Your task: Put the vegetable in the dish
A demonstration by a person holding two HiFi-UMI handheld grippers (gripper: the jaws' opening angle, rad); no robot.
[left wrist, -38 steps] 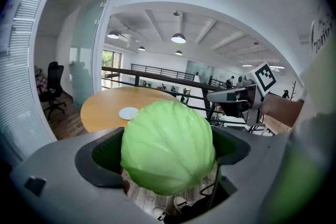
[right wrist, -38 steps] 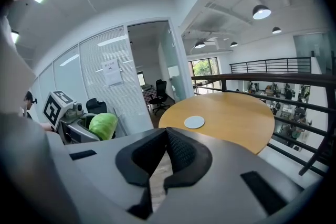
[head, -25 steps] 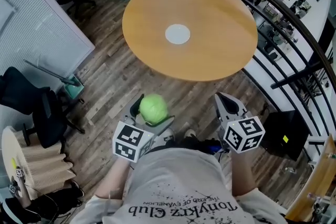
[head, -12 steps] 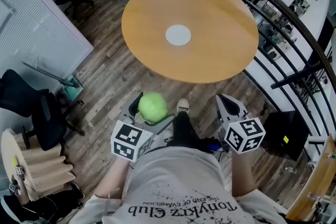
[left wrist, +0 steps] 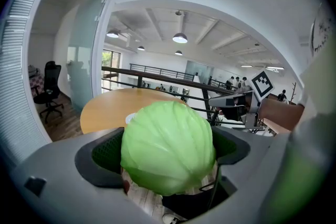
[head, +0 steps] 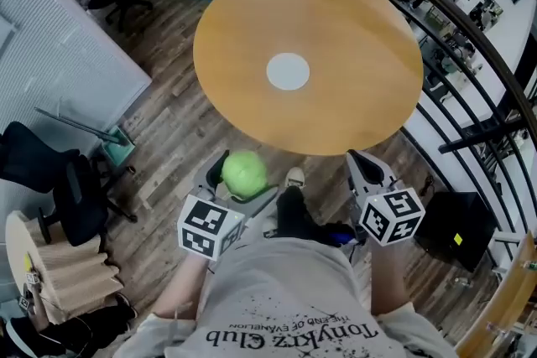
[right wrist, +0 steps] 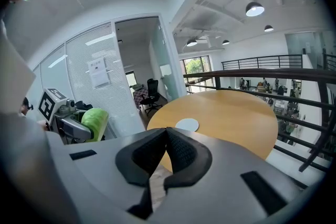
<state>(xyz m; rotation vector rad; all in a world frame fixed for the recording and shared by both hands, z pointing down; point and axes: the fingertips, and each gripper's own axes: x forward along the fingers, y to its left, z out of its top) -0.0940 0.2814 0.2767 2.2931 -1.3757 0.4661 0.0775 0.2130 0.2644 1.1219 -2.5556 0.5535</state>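
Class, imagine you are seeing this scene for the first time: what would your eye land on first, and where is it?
A bright green cabbage sits clamped in the left gripper, low in the head view, close to the person. Ahead stands a big round wooden table with a small white dish at its centre. The right gripper is shut on nothing.

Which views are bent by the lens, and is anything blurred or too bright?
Both gripper views: strong fisheye with black corners; in the left gripper view the white frame curves and the ceiling lamp glares, yet the cabbage is sharp. Right gripper view: a mosaic patch at top left. Head view: milder bending, table and dish clear.
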